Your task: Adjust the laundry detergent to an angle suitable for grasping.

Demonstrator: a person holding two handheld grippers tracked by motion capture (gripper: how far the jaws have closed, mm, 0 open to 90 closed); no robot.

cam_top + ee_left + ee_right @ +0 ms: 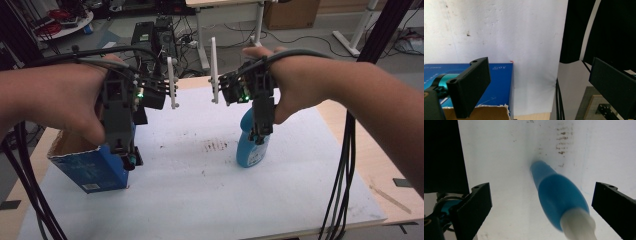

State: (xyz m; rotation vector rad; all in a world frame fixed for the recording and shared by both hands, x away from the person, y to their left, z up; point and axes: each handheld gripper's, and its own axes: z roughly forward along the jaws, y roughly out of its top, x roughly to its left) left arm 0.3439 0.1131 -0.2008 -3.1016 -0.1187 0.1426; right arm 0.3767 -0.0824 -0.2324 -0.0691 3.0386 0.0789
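The left gripper (127, 160) hangs, jaws spread, over the open blue carton (92, 170) at the counter's (190, 200) near left; the right gripper (541, 207), jaws spread (nothing pinched), hovers above the upright blue bottle (559, 197), centre-right.

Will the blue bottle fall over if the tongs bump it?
Probably yes. The blue bottle stands upright and looks tall and narrow, so a sideways nudge may tip it. Its rounded body looks smooth, so it could slip in a grip and roll once down.

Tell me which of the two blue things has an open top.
The blue cardboard box under the left gripper: its torn top stands open. The blue bottle keeps its white cap.
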